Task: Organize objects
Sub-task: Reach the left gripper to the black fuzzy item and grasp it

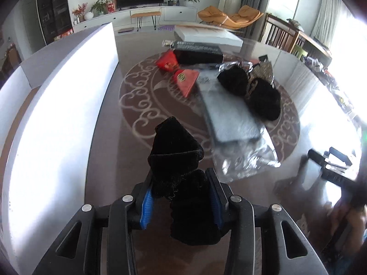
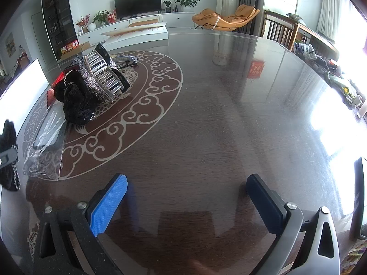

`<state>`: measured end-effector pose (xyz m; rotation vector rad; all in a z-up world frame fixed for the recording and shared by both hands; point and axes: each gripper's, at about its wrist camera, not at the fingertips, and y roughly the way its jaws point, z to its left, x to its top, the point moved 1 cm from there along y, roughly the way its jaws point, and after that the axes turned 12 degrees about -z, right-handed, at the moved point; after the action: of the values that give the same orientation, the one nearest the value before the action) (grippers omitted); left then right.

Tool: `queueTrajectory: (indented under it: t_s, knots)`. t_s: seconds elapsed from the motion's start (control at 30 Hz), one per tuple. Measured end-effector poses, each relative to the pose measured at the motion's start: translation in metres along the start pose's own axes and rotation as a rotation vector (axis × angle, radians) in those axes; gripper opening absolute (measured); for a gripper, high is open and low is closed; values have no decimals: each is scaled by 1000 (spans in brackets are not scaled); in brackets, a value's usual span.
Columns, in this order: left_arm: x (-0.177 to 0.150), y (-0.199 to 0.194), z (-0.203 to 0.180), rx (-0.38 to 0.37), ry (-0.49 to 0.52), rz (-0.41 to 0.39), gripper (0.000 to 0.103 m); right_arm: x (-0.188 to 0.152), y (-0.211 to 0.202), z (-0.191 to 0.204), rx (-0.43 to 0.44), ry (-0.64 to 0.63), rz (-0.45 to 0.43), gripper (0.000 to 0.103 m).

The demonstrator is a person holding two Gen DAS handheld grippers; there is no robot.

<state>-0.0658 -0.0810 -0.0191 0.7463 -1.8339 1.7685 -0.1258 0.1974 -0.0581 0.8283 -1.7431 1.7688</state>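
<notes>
My left gripper [image 1: 181,183] is shut on a black velvet hair bow [image 1: 176,151] and holds it above the dark glass table [image 1: 107,137]; the bow also shows at the left edge of the right wrist view [image 2: 8,135]. Another black velvet bow [image 1: 250,89] lies on a clear plastic bag [image 1: 234,128] with a grey card inside. In the right wrist view this bow [image 2: 73,100] lies beside a large rhinestone hair claw [image 2: 101,78]. Two red packets [image 1: 176,71] lie behind. My right gripper [image 2: 187,183] is open and empty above bare table.
A long white box [image 1: 57,105] stands along the table's left side. A black box [image 1: 197,51] and a flat white box [image 1: 206,35] lie at the far end. The right gripper shows blurred at the left wrist view's right edge [image 1: 332,167].
</notes>
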Motion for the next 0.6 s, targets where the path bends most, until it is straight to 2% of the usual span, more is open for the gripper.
queueTrajectory:
  t_s: [0.07, 0.1, 0.13, 0.2, 0.33, 0.43, 0.6]
  knots:
    - [-7, 4, 4, 24, 31, 10, 54, 0, 0, 0, 0, 0, 0, 103]
    - [-10, 5, 6, 39, 36, 7, 68, 0, 0, 0, 0, 0, 0, 103]
    - [-11, 8, 7, 56, 35, 5, 76, 0, 0, 0, 0, 0, 0, 103]
    - [-15, 11, 7, 57, 23, -3, 80, 0, 0, 0, 0, 0, 0, 103]
    - [-20, 15, 8, 75, 7, -30, 97, 0, 0, 0, 0, 0, 0, 103]
    - [-22, 15, 5, 74, 13, -59, 103, 0, 0, 0, 0, 0, 0, 103]
    - [-23, 12, 5, 73, 7, -79, 103, 0, 0, 0, 0, 0, 0, 103]
